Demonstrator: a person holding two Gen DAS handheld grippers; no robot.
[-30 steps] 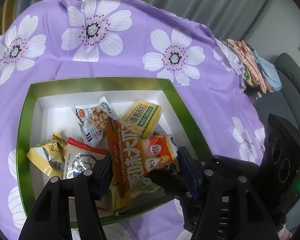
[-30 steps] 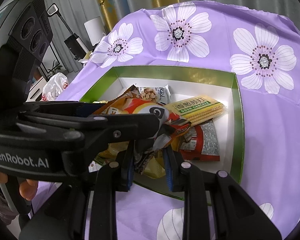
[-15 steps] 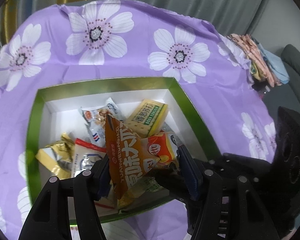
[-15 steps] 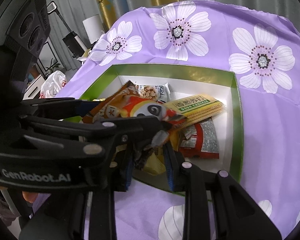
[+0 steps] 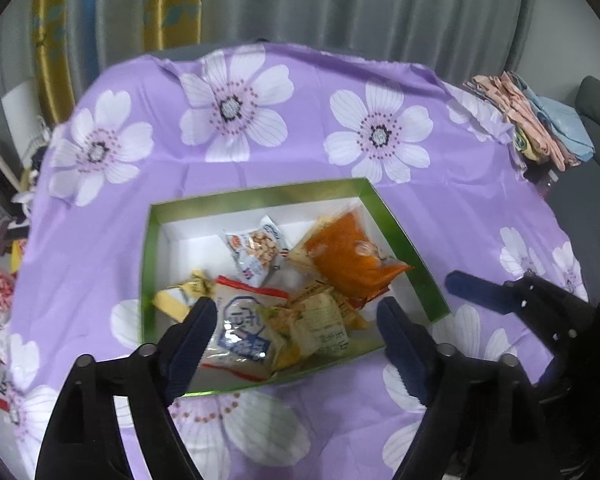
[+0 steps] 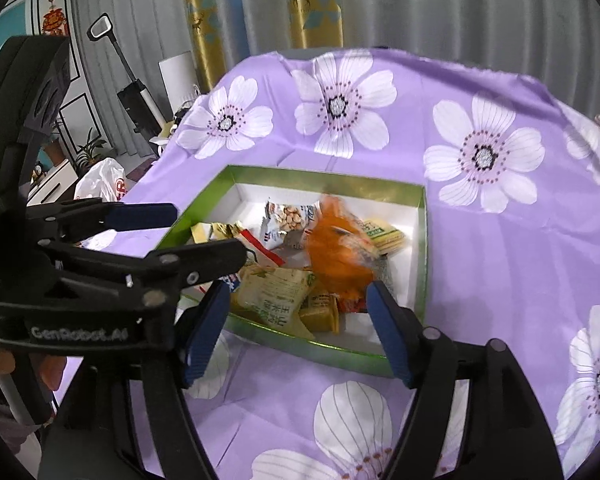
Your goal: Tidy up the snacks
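A green box with a white inside [image 5: 396, 232] [image 6: 422, 240] sits on the purple flowered cloth and holds several snack packets. An orange packet [image 5: 350, 254] [image 6: 336, 256] is blurred at the box's right side, on top of the other packets. A peanut packet [image 5: 256, 250] [image 6: 286, 220] lies toward the back. A white and red packet [image 5: 242, 330] lies near the front. My left gripper [image 5: 294, 346] is open and empty above the box's near edge. My right gripper [image 6: 296, 328] is open and empty at the near edge too.
Folded cloths [image 5: 532, 124] are stacked at the table's far right. A white plastic bag [image 6: 100, 184] sits beyond the table's left side. The left gripper's body [image 6: 80, 264] fills the left of the right wrist view. Curtains hang behind.
Both grippers have opened and let go of the orange packet, which has dropped into the box's right side. Both grippers have pulled back and up from the box.
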